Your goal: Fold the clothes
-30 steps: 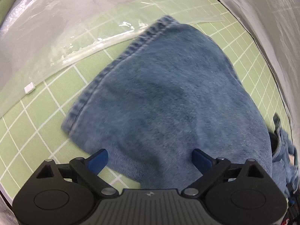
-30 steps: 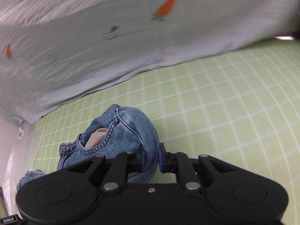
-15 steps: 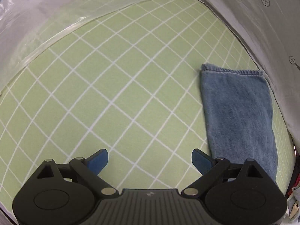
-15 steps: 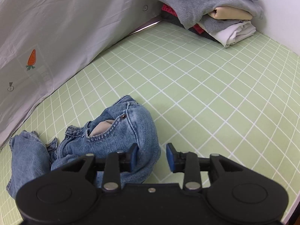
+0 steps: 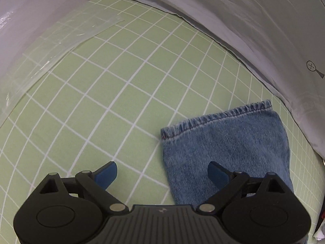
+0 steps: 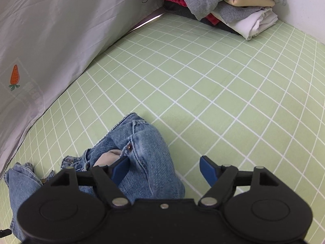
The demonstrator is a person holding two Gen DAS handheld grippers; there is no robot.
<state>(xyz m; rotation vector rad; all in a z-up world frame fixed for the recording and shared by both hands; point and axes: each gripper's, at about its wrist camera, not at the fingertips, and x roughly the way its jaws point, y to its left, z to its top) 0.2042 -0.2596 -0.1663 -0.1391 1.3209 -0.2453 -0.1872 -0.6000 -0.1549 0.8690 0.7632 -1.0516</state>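
L wrist view: clear plastic sheet (image 5: pixel 61 46) lies at far left over the green grid mat (image 5: pixel 113 93). Left gripper (image 5: pixel 162 173) sits near centre w/ blue pads spread wide, nothing between them but mat and the edge of the jeans. Jeans (image 5: pixel 225 148) lie flat on the mat at right, hemmed leg end pointing far; the gripper's right pad is over the denim, contact can't be told. Grey cloth backdrop (image 5: pixel 243 26) w/ printed cross marks runs along far & right side.

R wrist view: grey cloth w/ a carrot print (image 6: pixel 14 77) fills the left. Bunched waist part of the jeans (image 6: pixel 146 142) w/ pocket & rivet lies near, left of centre. Right gripper (image 6: pixel 165 171) jaws are opening; left pad is at the denim, right pad stands clear over bare mat, so fabric is between them but not pinched. Folded clothes stack (image 6: pixel 223 6) sits far right against the white wall (image 6: pixel 304 10).
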